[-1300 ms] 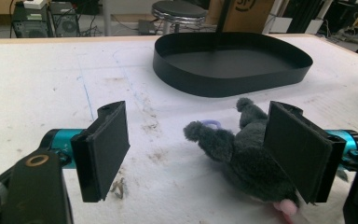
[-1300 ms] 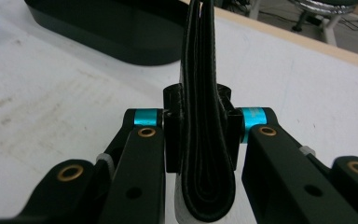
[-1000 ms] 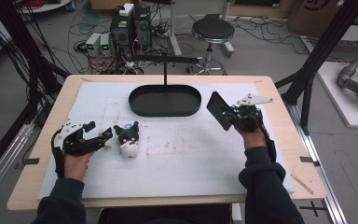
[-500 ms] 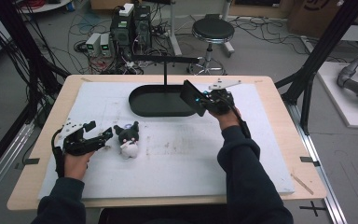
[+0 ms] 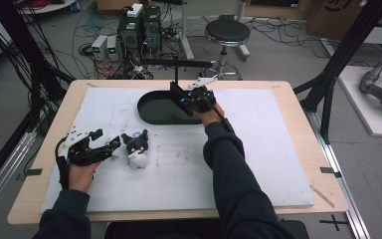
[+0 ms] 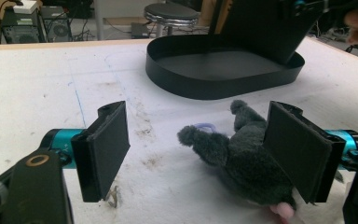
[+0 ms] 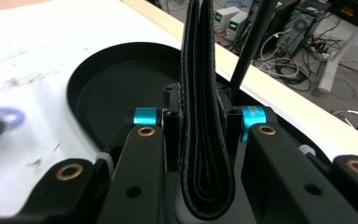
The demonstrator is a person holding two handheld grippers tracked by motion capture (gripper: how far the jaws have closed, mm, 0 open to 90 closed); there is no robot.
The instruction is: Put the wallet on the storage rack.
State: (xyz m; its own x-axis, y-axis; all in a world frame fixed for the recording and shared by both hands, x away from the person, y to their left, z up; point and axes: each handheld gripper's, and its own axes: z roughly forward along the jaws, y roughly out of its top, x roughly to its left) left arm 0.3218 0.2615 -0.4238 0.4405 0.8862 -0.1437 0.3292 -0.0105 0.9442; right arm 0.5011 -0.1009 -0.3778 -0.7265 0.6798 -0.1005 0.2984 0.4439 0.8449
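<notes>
Right gripper view looks straight along a folded black pad (image 7: pixel 205 121), a flat piece doubled over so its layered edge faces the camera; its top runs out of that frame, and what it is made of is hard to tell. The right gripper (image 7: pixel 204 119) has its two jaws pressed against it from either side, clamped tight. From the high view that gripper (image 5: pixel 191 97) holds the pad over the right end of the black oval tray (image 5: pixel 151 112), which lies at about twelve o'clock on the white mat (image 5: pixel 268 149).

One pad, one tray, one plush toy (image 5: pixel 135 149), two grippers.

The toy, dark grey with a white belly, lies at about nine o'clock on the mat. In the left gripper view its lower part is cut off by the frame and by the right-hand jaw, and a small lilac loop (image 6: pixel 205 127) shows near its ear. The left gripper (image 6: pixel 198 154) stands wide open with the toy (image 6: pixel 242 158) between the jaws; whether the far jaw touches the fur I cannot tell.
</notes>
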